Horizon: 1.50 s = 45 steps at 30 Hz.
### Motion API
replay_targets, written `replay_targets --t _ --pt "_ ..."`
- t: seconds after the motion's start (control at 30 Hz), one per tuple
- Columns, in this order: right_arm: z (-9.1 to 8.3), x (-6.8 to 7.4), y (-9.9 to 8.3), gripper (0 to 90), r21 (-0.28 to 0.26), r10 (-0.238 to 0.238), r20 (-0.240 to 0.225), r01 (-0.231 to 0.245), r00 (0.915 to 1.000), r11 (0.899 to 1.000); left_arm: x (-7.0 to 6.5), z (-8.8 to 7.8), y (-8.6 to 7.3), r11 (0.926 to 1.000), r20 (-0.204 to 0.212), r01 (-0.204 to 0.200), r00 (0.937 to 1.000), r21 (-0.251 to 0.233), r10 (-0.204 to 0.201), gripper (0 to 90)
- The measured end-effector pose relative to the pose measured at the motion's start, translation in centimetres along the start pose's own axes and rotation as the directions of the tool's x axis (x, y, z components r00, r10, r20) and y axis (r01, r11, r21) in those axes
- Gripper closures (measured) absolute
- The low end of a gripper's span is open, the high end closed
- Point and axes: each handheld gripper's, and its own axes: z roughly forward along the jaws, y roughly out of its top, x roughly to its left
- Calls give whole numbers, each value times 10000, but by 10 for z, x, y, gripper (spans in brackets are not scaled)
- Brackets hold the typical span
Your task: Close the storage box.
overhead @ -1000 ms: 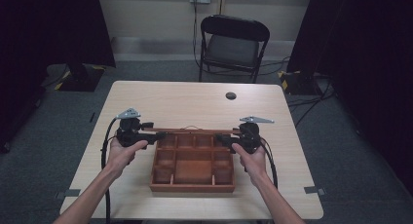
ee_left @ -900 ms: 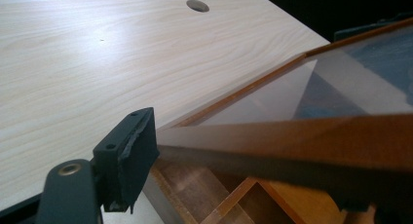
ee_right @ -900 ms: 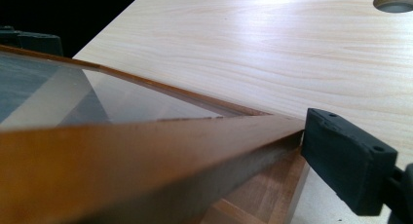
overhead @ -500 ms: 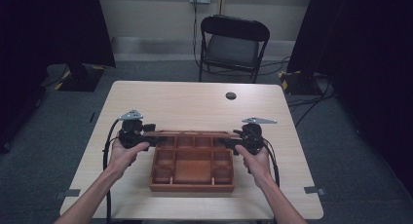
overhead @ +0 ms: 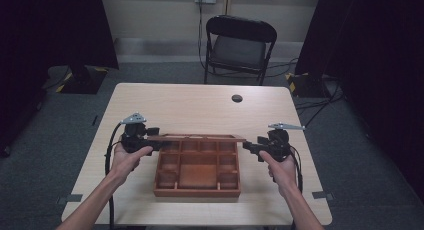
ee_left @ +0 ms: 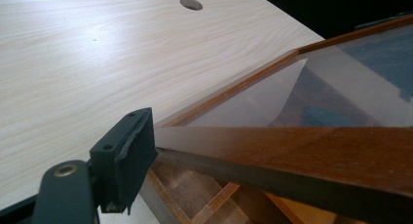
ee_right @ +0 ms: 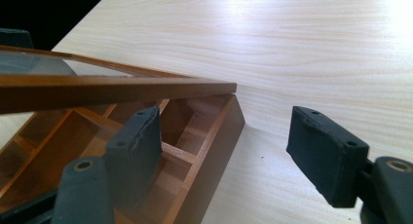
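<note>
Wooden box (overhead: pixel 197 170), 1 lid (overhead: pixel 195 138), 2 tools.

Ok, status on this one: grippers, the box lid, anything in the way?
Left hand-held gripper on the raised glass-paned wooden lid's left edge. Right hand-held gripper open, off the lid, jaws just closing. Brown compartmented wooden box open beneath. Nothing in the way.

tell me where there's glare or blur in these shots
High view: dim and soft, dark curtains at the sides, the table evenly lit. Left gripper view: a pale sheen on the lid's clear pane, and the near wooden frame is blurred. Right gripper view: bright glare on the tabletop at top right, with the near pads soft.
</note>
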Motion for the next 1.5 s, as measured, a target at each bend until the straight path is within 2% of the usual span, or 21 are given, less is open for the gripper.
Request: replay_targets --t 0.2,0.27,0.37,0.4,0.43,0.57,0.6,0.63,0.73,0.83,0.9,0.93,0.97,1.1,1.17,1.23,1.27,1.3,1.33,1.37,1.5 --pt "-5 1 6 311 -125 -102 21 102 9999 9999 -2 -4 0 9999 64 33 10000 -119 -32 209" --pt "-8 2 9 336 -181 -136 289 142 9995 9997 -3 -8 0 9999 74 -4 10000 -156 5 210" --pt "-11 2 15 377 -203 -72 9 72 10000 9998 -4 -11 0 9997 70 12 10000 -227 -10 206" --pt "-13 2 19 383 -325 -104 -212 97 9997 9994 -4 -12 0 9998 54 -33 10000 -220 34 206" --pt "-13 2 19 383 -325 -104 -212 97 9997 9994 -4 -14 0 9997 15 -57 10000 -241 58 206" --pt "-18 12 29 420 -490 -481 -717 447 9963 9978 -4 -17 1 9996 65 -87 9999 -262 89 205" --pt "-18 15 32 475 -533 -605 -772 565 9952 9970 -3 -17 1 9996 100 -108 9999 -258 111 204" --pt "-22 20 39 487 -638 -734 -1621 638 9840 9959 -3 -18 0 9996 115 -129 9998 -233 131 199" --pt "-28 29 47 499 -985 -960 -1685 801 9810 9919 -4 -20 -2 9996 140 -210 9997 -162 213 193" --pt "-30 43 57 517 -1175 -1453 -2216 1215 9643 9856 -5 -21 -2 9998 63 -193 9998 -99 194 192" --pt "-28 54 61 520 -1049 -1667 -2612 1437 9508 9840 -5 -21 -3 9997 88 -221 9997 -126 223 195" --pt "-25 65 65 525 -978 -1919 -2891 1704 9379 9805 -6 -21 -3 9996 89 -236 9997 -127 237 195" --pt "-25 65 65 525 -978 -1919 -2891 1704 9379 9805 -6 -22 -3 9996 95 -239 9997 -123 240 195" --pt "-16 85 70 569 -874 -2301 -3333 2130 9143 9731 -6 -23 -4 9996 130 -260 9996 -71 261 196" --pt "-12 95 74 619 -695 -2558 -3699 2480 8931 9663 -7 -23 -4 9995 124 -302 9995 -16 303 199" --pt "-7 105 76 670 -570 -2755 -3902 2756 8786 9596 -8 -24 -6 9995 164 -309 9994 -28 310 201" --pt "-2 112 77 701 -618 -2846 -4194 2856 8621 9563 -8 -24 -6 9995 150 -327 9994 1 327 200" --pt "-2 112 77 701 -618 -2846 -4194 2856 8621 9563 -8 -24 -7 9993 139 -365 9992 27 365 200" --pt "2 117 78 717 -584 -2869 -4364 2914 8528 9548 -8 -26 -7 9993 149 -382 9992 -12 382 200" --pt "2 117 78 717 -584 -2869 -4364 2914 8528 9548 -8 -26 -7 9993 149 -382 9992 -12 382 201" --pt "10 124 73 734 -219 -2963 -4705 3246 8312 9456 -9 -30 -10 9991 179 -408 9990 -64 409 200"
